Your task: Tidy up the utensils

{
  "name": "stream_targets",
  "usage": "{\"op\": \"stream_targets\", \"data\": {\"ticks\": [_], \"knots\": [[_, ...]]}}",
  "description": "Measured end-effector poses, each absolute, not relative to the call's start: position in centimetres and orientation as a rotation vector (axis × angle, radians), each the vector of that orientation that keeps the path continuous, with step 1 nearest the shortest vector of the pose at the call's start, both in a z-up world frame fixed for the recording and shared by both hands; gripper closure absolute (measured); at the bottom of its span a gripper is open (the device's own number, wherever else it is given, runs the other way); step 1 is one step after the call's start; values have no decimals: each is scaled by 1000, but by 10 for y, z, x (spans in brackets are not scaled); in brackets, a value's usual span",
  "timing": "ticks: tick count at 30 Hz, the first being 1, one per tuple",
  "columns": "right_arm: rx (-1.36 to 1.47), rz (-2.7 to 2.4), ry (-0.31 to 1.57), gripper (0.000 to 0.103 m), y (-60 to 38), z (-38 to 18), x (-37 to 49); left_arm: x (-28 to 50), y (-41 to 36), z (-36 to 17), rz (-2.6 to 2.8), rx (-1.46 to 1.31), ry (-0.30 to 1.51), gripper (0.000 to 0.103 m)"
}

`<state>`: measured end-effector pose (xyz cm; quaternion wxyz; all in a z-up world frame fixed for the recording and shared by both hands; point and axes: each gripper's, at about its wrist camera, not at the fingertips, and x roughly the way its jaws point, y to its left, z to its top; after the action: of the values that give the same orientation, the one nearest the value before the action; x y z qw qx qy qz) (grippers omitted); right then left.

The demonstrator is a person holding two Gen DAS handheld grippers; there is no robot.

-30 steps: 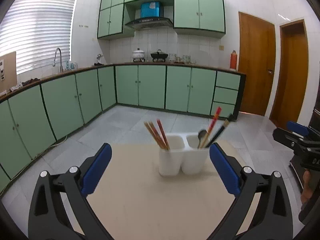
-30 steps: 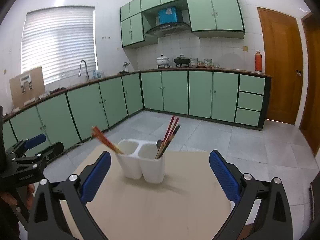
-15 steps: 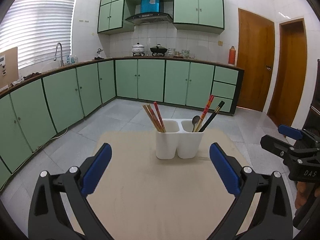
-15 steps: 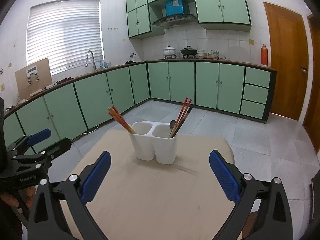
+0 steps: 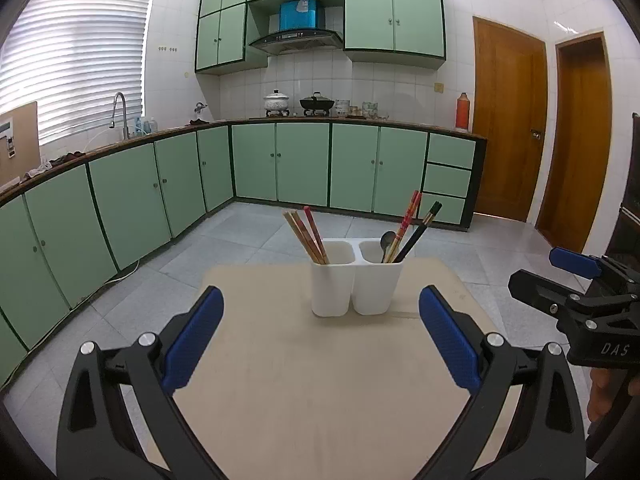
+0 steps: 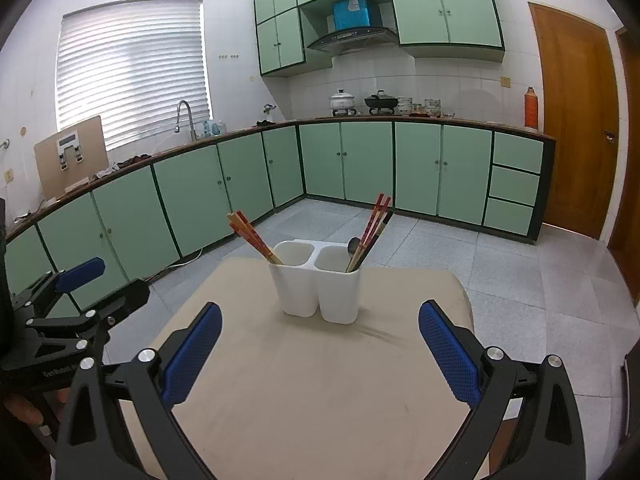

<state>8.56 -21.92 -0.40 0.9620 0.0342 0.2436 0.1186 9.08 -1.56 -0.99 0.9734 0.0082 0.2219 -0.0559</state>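
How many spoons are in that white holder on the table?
1 that I can see: a dark spoon stands in the right-hand compartment of the white holder, beside the chopsticks. Others could sit hidden lower inside the cups.

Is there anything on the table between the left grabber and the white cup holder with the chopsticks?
No. In the left wrist view, only bare table lies between the open left gripper and the white utensil holder.
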Motion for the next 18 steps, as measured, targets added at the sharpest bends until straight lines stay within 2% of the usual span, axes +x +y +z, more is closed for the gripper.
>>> {"op": "stream_targets", "data": {"ticks": [18], "knots": [[58,242,512,6,-216,-10,90,93,-16,-14,-106,1,460,8]]}}
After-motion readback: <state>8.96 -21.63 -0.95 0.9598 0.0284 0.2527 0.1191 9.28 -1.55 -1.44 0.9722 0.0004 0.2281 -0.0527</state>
